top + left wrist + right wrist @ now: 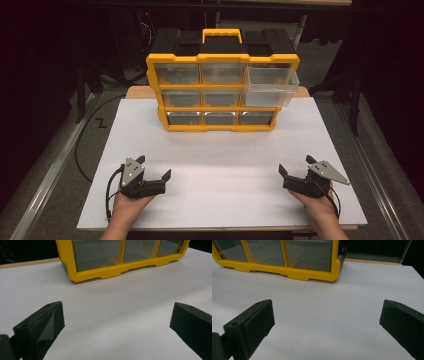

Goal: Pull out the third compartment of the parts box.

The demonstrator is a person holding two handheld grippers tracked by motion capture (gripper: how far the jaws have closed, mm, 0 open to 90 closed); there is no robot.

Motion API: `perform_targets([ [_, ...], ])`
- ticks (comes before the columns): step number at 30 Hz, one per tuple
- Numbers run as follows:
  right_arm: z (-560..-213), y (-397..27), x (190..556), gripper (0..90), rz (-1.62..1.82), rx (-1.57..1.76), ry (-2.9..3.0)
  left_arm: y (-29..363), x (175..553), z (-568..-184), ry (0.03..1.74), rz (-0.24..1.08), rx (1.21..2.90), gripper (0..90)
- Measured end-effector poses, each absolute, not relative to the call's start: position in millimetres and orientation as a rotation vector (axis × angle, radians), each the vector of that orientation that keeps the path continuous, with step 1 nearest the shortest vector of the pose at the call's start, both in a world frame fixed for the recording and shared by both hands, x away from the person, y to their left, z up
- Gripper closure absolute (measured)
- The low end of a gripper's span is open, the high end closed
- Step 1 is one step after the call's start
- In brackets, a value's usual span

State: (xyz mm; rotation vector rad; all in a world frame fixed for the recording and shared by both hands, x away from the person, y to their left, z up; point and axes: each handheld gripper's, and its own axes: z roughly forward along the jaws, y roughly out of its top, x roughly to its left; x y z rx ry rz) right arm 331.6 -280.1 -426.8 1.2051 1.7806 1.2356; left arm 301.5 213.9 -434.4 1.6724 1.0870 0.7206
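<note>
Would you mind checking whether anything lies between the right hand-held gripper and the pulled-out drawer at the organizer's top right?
Nothing visible does: bare white table separates the right hand-held gripper from the organizer, whose open drawer juts forward.

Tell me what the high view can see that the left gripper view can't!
The high view alone takes in the organizer's yellow handle, its pulled-out top right drawer, both hands, and the right gripper. The left gripper view alone gives a close look at the left gripper's black pads, spread wide. Both include the yellow organizer, its bottom drawers and the white table.
</note>
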Motion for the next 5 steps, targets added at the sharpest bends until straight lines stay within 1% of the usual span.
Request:
perform_targets([
  [5, -427.2, -278.3, 332.1, 1.1, 1.231, 1.189, 1.79, 216.5, 300.9, -432.9, 1.089, 0.721, 1.663, 0.5],
])
